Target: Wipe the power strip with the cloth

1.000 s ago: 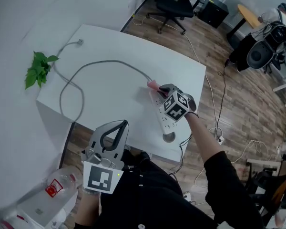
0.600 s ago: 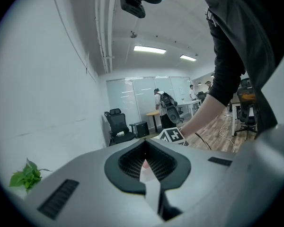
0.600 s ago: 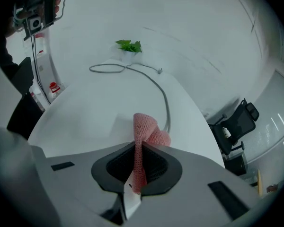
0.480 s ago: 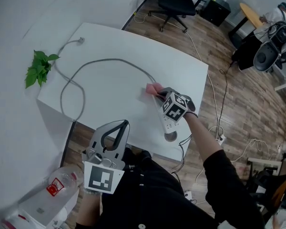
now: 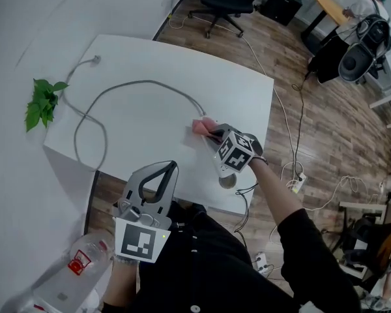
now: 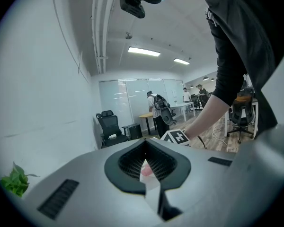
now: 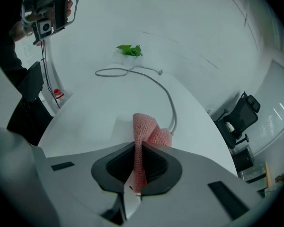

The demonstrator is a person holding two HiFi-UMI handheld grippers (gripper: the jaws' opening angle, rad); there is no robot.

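Pink cloth [image 5: 201, 125] is pinched tight in the right gripper [image 5: 214, 133], at the cable end of the white power strip [image 5: 220, 170]. The strip's long side runs back toward the person, under that gripper. The left gripper [image 5: 170, 166] is closed on nothing, well off the table.

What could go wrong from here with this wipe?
1. The strip lies near the edge of the table, unheld: the left hand-held gripper is off the table, shut and empty. A stroke may push the strip off.
2. The right hand-held gripper pinches only a fold of the cloth, which may slip out.
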